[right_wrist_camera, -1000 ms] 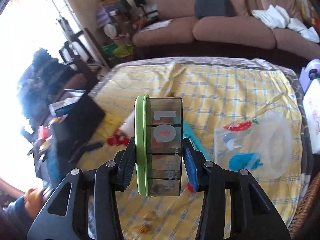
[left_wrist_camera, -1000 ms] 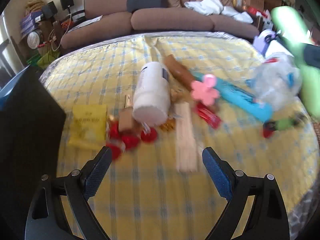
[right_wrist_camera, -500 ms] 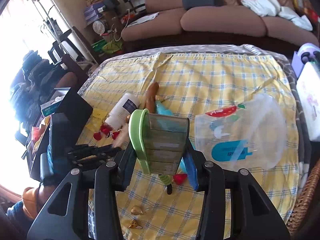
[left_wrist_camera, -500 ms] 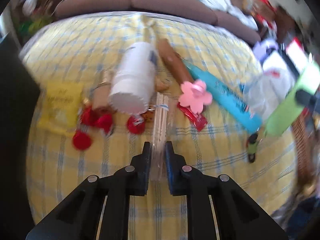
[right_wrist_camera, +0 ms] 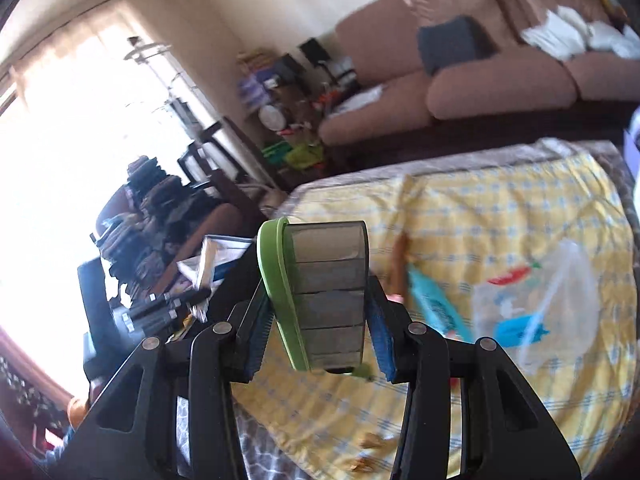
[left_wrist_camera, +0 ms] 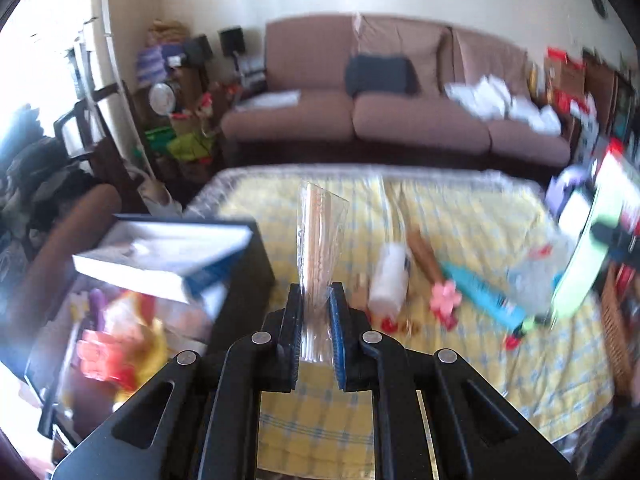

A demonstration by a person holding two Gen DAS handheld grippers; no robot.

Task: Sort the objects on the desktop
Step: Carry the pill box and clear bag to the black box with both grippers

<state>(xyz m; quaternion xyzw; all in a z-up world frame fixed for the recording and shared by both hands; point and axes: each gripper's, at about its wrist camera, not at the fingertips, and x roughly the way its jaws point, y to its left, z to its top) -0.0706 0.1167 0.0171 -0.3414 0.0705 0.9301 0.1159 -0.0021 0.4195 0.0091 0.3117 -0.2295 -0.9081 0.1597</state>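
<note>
My left gripper [left_wrist_camera: 316,336] is shut on a clear packet of wooden sticks [left_wrist_camera: 318,248] and holds it upright above the yellow checked tablecloth [left_wrist_camera: 460,216]. My right gripper [right_wrist_camera: 320,336] is shut on a green and grey pill organiser [right_wrist_camera: 320,296], held above the table's left side; it also shows in the left wrist view [left_wrist_camera: 580,268] at far right. On the cloth lie a white bottle [left_wrist_camera: 390,280], a brown tube [left_wrist_camera: 422,248], a pink flower clip [left_wrist_camera: 444,296], a blue tube [left_wrist_camera: 480,292] and a clear printed bag [right_wrist_camera: 536,308].
A black storage box [left_wrist_camera: 244,276] stands at the table's left, with a blue and white book [left_wrist_camera: 160,260] across its top and colourful items inside. Red caps [left_wrist_camera: 388,324] lie near the bottle. A brown sofa [left_wrist_camera: 400,112] stands behind the table. A wicker basket [left_wrist_camera: 616,328] is at the right.
My left gripper closed on the stick packet on the cloth, then lifted it clear of the table. My right gripper swung left with the pill organiser toward the black box.
</note>
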